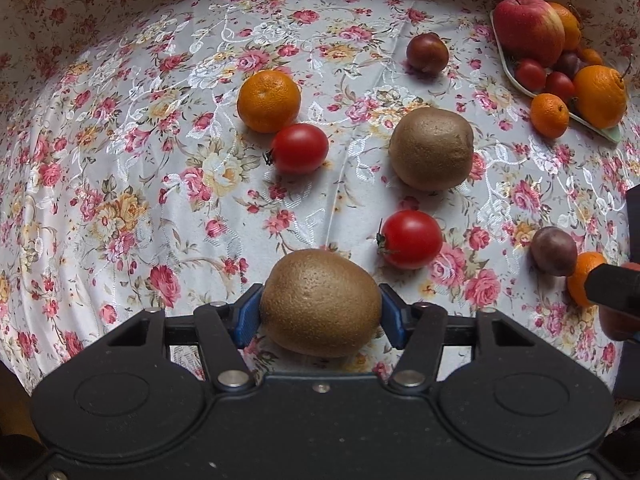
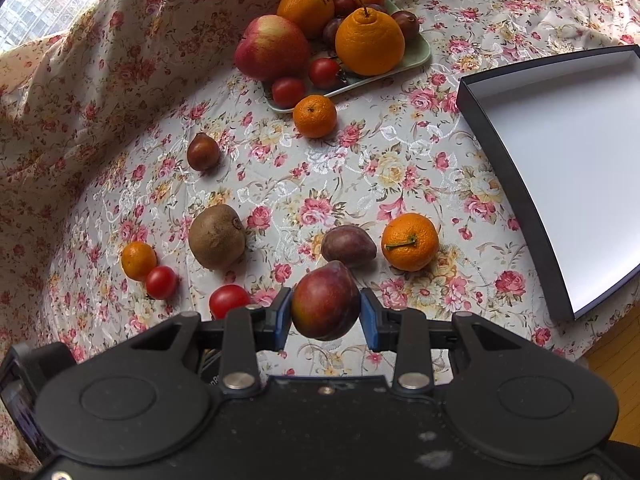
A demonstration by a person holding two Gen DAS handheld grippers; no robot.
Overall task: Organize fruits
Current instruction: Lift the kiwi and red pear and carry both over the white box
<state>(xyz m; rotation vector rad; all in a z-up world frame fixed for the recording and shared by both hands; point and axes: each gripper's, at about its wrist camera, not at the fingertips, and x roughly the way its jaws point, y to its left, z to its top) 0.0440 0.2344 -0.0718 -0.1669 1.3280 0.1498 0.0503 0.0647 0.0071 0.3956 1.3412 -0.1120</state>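
Observation:
My left gripper (image 1: 320, 312) is shut on a brown kiwi (image 1: 322, 302), held just above the floral cloth. My right gripper (image 2: 325, 316) is shut on a red-purple plum (image 2: 325, 306), lifted over the cloth. Loose on the cloth lie a second kiwi (image 1: 431, 148) (image 2: 217, 236), two tomatoes (image 1: 300, 148) (image 1: 411, 239), a mandarin (image 1: 269, 101), a dark plum (image 2: 348, 246) and a stemmed mandarin (image 2: 410, 241). A pale green plate (image 2: 416, 58) at the back carries an apple (image 2: 271, 47), large oranges, plums and tomatoes.
A shallow black box with a white inside (image 2: 576, 184) lies at the right of the right wrist view, reaching the table's edge. A small plum (image 2: 203, 152) and a mandarin (image 2: 315, 116) lie near the plate. Floral cloth rises behind the table.

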